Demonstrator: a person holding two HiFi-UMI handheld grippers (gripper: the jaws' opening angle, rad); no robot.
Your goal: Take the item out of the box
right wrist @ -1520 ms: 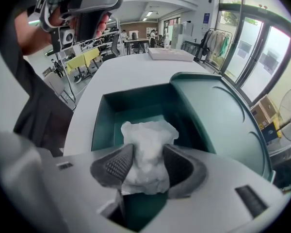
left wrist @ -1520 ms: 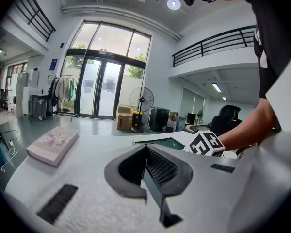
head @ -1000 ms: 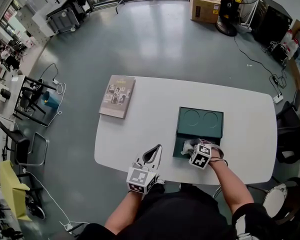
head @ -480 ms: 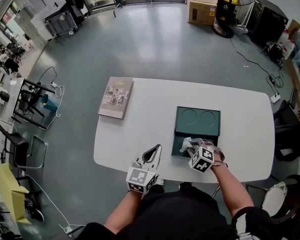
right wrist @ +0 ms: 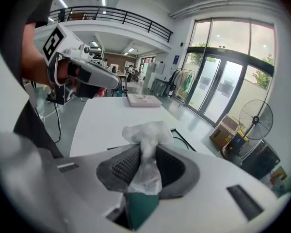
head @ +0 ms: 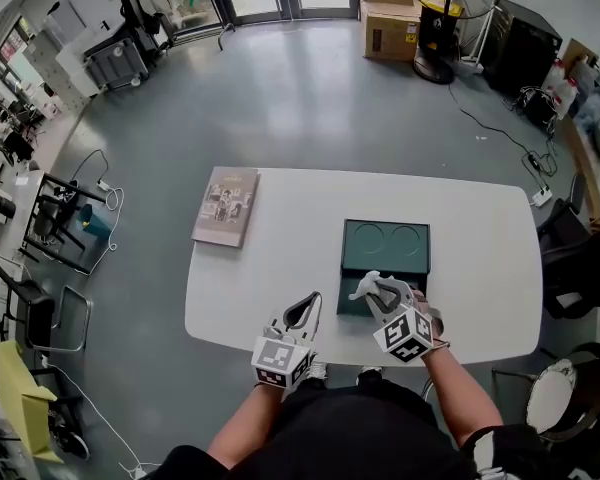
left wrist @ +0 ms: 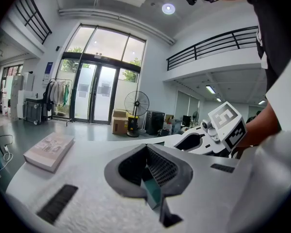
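Gripping the crumpled white item (right wrist: 148, 130) in the clamped jaws of the right gripper (right wrist: 143, 155), just above the green box (head: 386, 245) beneath, seemingly mid-lift, next carrying it clear toward the closed, empty left gripper (left wrist: 146, 169).

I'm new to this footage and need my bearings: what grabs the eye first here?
The right gripper stands out, its jaws clamped on a crumpled white plastic-wrapped item over the open dark green box on the white table. A book lies alone at the far left corner, and the left gripper is shut and empty.
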